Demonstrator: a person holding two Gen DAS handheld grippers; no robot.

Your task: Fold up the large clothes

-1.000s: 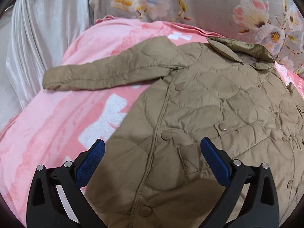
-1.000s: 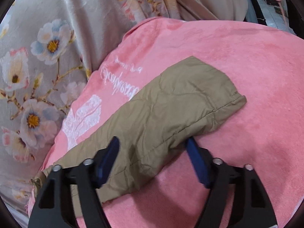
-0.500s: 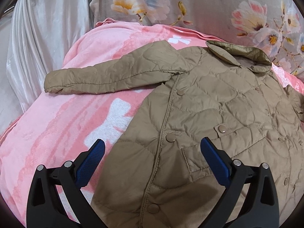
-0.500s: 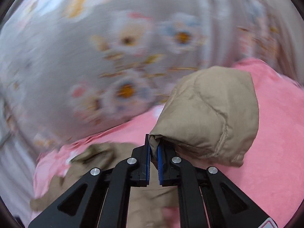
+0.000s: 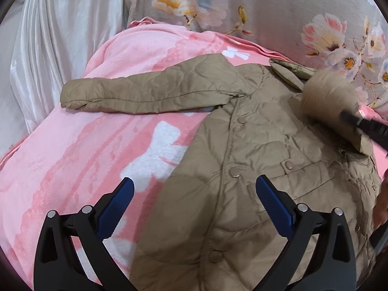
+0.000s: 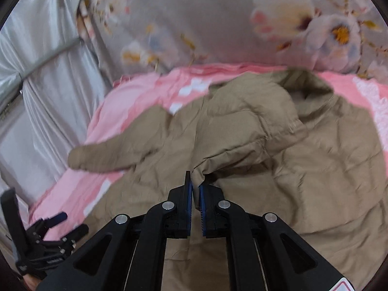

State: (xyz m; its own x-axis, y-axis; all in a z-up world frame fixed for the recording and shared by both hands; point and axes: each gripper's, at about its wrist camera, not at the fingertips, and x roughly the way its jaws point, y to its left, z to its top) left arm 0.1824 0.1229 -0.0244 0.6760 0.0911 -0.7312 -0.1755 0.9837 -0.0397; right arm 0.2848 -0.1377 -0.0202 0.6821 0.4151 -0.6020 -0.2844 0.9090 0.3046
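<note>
The tan quilted jacket (image 5: 262,169) is lying front-up on the pink blanket (image 5: 97,157), 1 sleeve (image 5: 145,92) stretching toward 9 o'clock. The right gripper (image 6: 196,189) is pinching the other sleeve's cuff (image 6: 242,140) between its 2 fingers, holding it over the jacket's chest. The left gripper (image 5: 194,194) is hovering at 6 o'clock, spread wide, gripping nothing.

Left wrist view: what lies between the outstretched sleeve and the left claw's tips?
Only bare pink blanket with white patches. The sleeve lies flat above it; the open left claw holds nothing.
</note>
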